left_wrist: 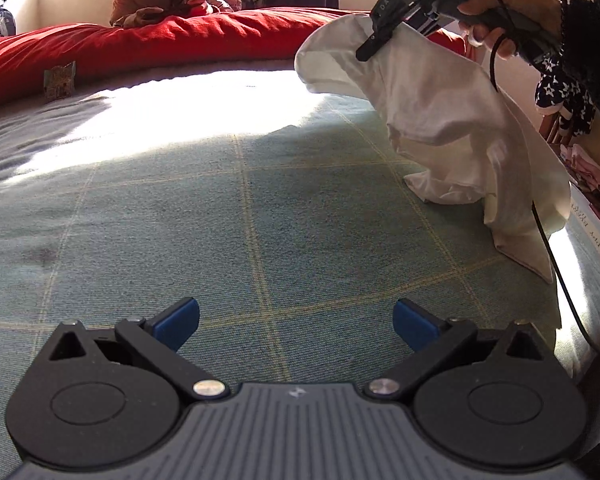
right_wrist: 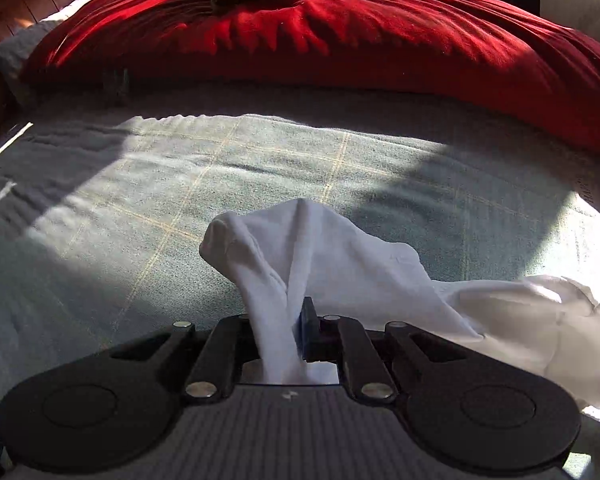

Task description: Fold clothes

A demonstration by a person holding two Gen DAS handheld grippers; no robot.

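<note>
Between my right jaws [right_wrist: 296,332] sits a bunched pinch of the white garment [right_wrist: 340,264], clamped tight. The blue pad on one side presses against the cloth, and the fabric rises ahead of the jaws in a peaked ridge. From there it trails off to the right and down onto the bed [right_wrist: 140,184]. In the left wrist view the same garment [left_wrist: 440,120] hangs from that gripper [left_wrist: 370,46] as a crumpled drape. Its lower corners touch the bed's green plaid blanket [left_wrist: 260,200] near the right edge, while the rest is in the air.

I judge the folding hardly begun. The garment is lifted by one point only, not spread flat, and I see no crease or fold laid in it. What is left is nearly everything: get a second corner, lay the piece out on the blanket, then fold it.

My left jaws [left_wrist: 296,326] are released, blue pads wide apart with nothing between them. They are angled down at bare blanket, and the garment is well off to their right and farther ahead. The hand [left_wrist: 496,20] carrying the right gripper is raised above the bed, with the tool tilted steeply down and its cable [left_wrist: 548,240] hanging beside the cloth.
</note>
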